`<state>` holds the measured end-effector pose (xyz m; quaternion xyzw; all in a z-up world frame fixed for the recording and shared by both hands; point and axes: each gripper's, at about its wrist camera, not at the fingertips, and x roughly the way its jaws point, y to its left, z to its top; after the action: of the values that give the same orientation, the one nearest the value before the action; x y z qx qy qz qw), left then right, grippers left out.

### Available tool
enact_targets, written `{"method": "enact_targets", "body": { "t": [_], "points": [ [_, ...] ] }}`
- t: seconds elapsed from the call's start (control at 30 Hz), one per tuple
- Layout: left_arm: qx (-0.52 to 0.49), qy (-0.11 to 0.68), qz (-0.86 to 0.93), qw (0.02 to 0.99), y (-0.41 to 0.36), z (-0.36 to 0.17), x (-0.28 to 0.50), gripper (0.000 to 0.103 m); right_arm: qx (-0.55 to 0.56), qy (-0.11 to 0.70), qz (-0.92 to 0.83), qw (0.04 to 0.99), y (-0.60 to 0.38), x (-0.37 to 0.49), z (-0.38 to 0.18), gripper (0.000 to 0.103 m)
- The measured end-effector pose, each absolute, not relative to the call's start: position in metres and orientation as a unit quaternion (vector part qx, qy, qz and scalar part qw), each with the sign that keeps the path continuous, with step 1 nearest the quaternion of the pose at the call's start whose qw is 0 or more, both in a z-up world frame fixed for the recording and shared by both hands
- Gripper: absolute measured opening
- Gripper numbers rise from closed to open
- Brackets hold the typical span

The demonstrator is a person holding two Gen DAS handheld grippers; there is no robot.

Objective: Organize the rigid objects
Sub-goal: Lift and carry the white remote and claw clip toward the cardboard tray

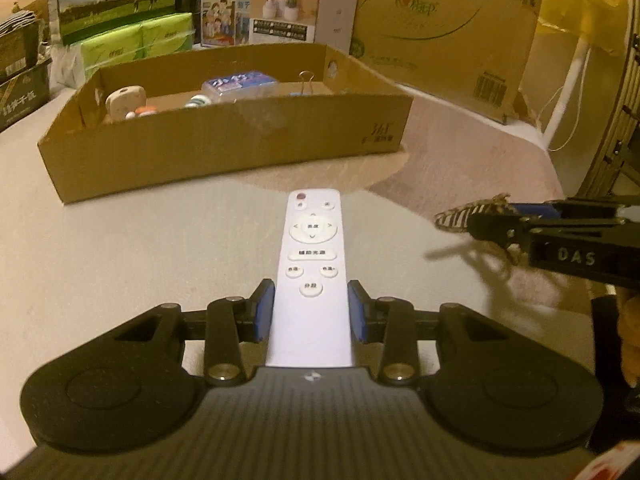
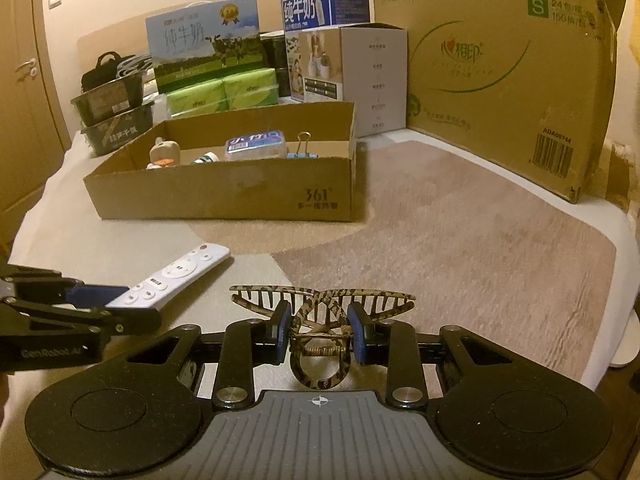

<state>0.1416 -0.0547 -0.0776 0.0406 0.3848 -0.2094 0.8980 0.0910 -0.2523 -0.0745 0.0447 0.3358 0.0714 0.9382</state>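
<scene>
From the left wrist view, the left tongs are clamping the lower half of a white remote control, whose button end is pointing straight ahead of them toward the open cardboard box sitting well beyond on the surface. Inside that box a wooden piece, a clear case with a blue label and a binder clip are already lying, so part of the sorting looks done. Off to the right of these tongs, the right tongs are coming into view carrying something patterned. From the right wrist view, the right tongs are pinching a tortoiseshell hair claw by its handle end, its teeth spreading just ahead of the pads. The box is standing ahead and a little to the left, and the remote is showing to the left in the other tongs. I'd judge two items are in hand and are waiting to go into the box.
</scene>
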Motion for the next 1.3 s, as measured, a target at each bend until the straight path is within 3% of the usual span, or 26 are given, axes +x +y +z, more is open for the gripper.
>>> {"method": "enact_targets", "body": {
  "t": [0.27, 0.5, 1.3],
  "points": [
    [0.07, 0.362, -0.191, 0.91, -0.068, -0.084, 0.14, 0.039, 0.044, 0.342, 0.068, 0.936, -0.254, 0.095, -0.08, 0.031],
    [0.074, 0.361, -0.19, 0.91, -0.066, -0.081, 0.137, 0.035, 0.043, 0.341, 0.067, 0.937, -0.254, 0.095, -0.08, 0.031],
    [0.043, 0.33, -0.157, 0.93, -0.035, -0.013, 0.111, 0.035, 0.037, 0.292, 0.092, 0.951, -0.232, 0.073, -0.024, 0.031]
  ]
}}
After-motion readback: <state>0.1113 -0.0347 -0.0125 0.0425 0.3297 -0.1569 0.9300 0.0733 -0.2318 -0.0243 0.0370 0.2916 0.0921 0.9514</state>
